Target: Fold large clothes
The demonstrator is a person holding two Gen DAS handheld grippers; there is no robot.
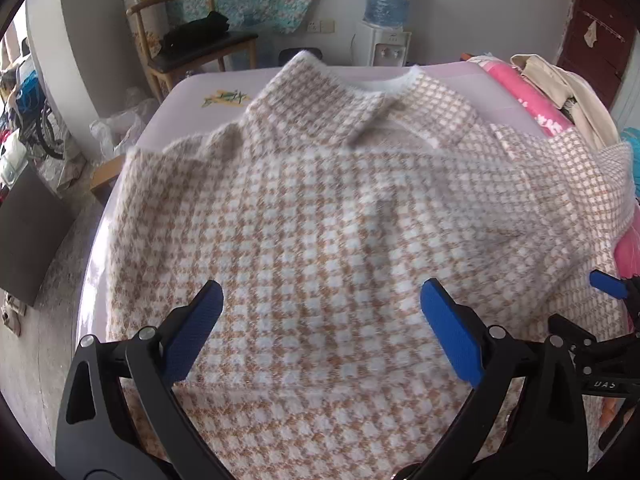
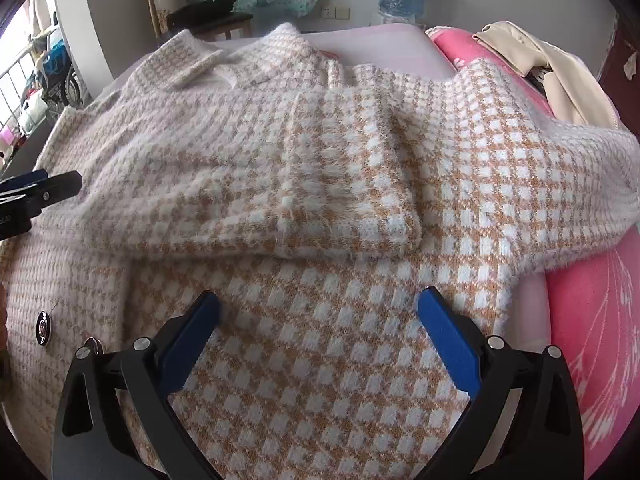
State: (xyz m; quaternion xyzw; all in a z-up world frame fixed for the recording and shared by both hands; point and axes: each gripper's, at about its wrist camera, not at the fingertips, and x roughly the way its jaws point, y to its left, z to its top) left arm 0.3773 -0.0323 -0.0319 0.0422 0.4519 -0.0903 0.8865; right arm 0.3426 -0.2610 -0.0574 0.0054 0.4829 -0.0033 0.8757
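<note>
It's a lived-in bedroom, a wooden chair (image 1: 188,40) and a water dispenser (image 1: 386,20) against the far wall, and a pale lilac bed (image 1: 200,88) taking up the middle. Spread over most of that bed lies the checked sweater (image 1: 320,200), tan and white and fuzzy, collar toward the far edge, hem toward the near edge, one sleeve (image 2: 352,184) already folded across the body. Its right shoulder spills past the bed's right edge onto a pink blanket (image 2: 592,320), with a beige garment (image 2: 532,68) heaped beyond. The left gripper (image 1: 320,320) hangs over the lower part of the body, jaws wide, nothing between them; the right gripper (image 2: 318,328) does the same nearer the right edge, jaws spread as far as they go, pads clear of the knit. The trouble I'd expect is in the fabric: it is thick and fluffy, so a shallow pinch could catch only the top layer and drag the folded sleeve open. The part draped on the blanket could snag or pull the blanket along, leaving the fold crooked.
</note>
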